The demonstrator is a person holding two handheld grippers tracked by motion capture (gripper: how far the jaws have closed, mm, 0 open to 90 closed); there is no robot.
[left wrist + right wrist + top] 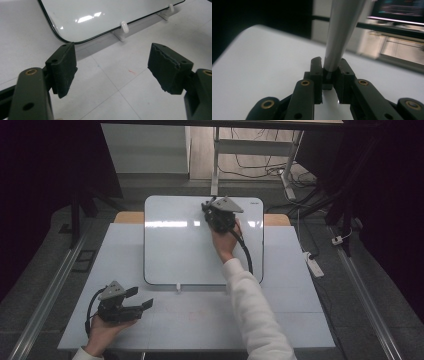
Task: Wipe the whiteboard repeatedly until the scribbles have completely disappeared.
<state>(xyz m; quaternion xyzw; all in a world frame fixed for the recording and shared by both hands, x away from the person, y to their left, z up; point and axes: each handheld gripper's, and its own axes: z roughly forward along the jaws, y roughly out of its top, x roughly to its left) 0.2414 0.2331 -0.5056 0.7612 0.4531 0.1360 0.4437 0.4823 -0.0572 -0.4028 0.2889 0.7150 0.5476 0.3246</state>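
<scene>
Standing nearly upright, a slim grey marker-like stick (pixel 337 37) sits clamped between the closed jaws of the right gripper (pixel 329 75) over the glossy white rounded board's (pixel 175 255) far edge; the left gripper (pixel 122 302), wide open and empty, rests well apart near the table's (pixel 210 320) front.

This looks like a lab or test room set up for recording, not a home. A plain white table (pixel 295 315) made of joined panels stands in the middle, with a whiteboard (pixel 180 250) lying flat on it. Metal rails (pixel 45 295) run along the grey floor on the left and right of the table. Dark curtains (pixel 45 165) close off both sides. On the far side stands a metal desk frame (pixel 216 160) with loose cables (pixel 260 167) on the floor beneath it, and a white power strip (pixel 314 264) lies on the floor to the right.
</scene>
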